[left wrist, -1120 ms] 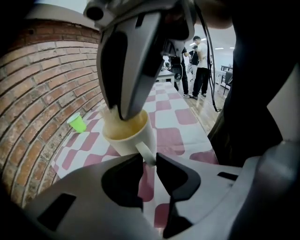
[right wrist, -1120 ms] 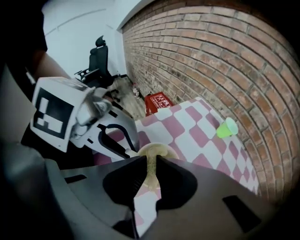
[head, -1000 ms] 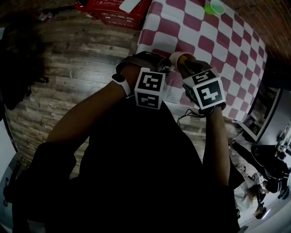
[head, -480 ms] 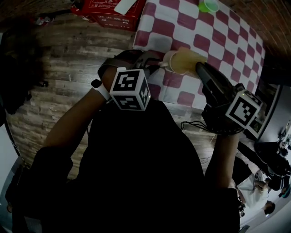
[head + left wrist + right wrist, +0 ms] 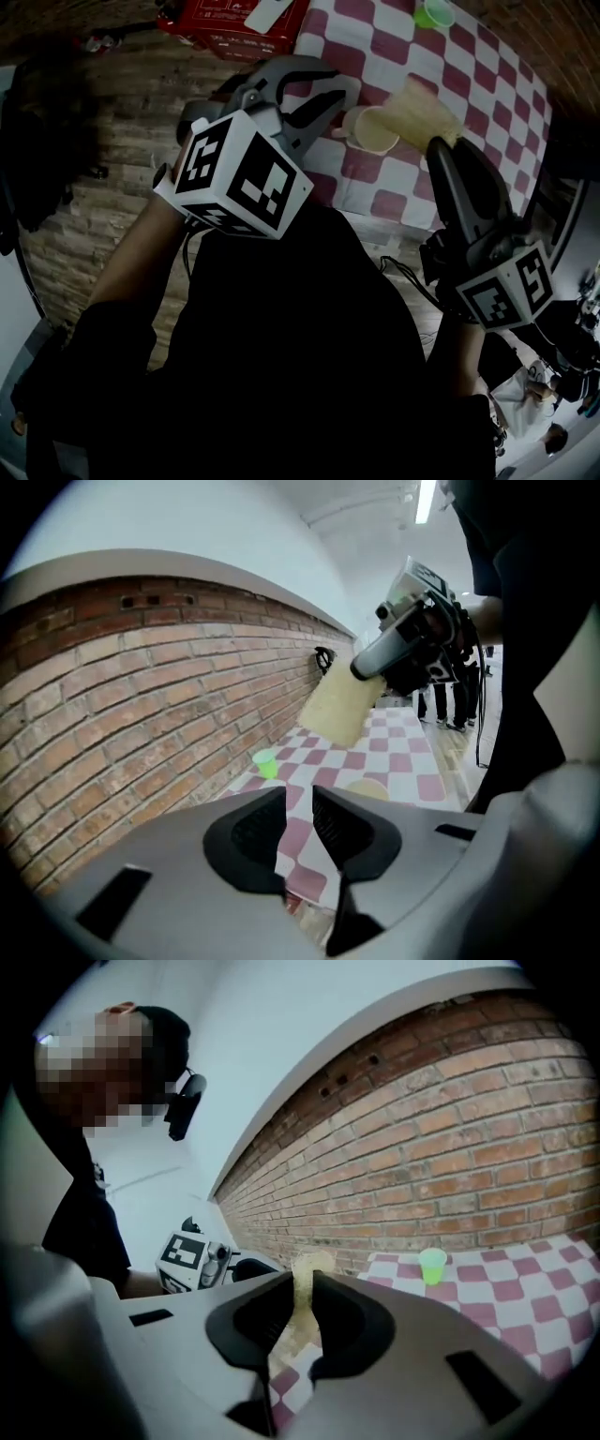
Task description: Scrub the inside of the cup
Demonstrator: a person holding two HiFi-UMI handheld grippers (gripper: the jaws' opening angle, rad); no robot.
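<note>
A cream cup (image 5: 377, 131) sits over the checked tablecloth with its mouth showing. In the left gripper view the cup (image 5: 367, 787) lies beyond the right jaw. My left gripper (image 5: 330, 101) hovers just left of the cup, shut to a narrow slit (image 5: 298, 799) through which only tablecloth shows. My right gripper (image 5: 441, 145) is shut on a yellow sponge (image 5: 424, 111), held just right of the cup and outside it. The sponge (image 5: 312, 1265) sticks up between those jaws (image 5: 305, 1286). From the left gripper view the sponge (image 5: 342, 705) hangs in the air above the table.
The table (image 5: 487, 103) has a red-and-white checked cloth; a small green cup (image 5: 436, 13) stands near its far edge by the brick wall (image 5: 141, 696). A red crate (image 5: 239, 23) sits on the wooden floor left of the table. People stand far off (image 5: 459, 696).
The sponge has come out of the cup and my right gripper has drawn back to the lower right. My left gripper has risen towards the head camera. The cup's mouth now shows.
</note>
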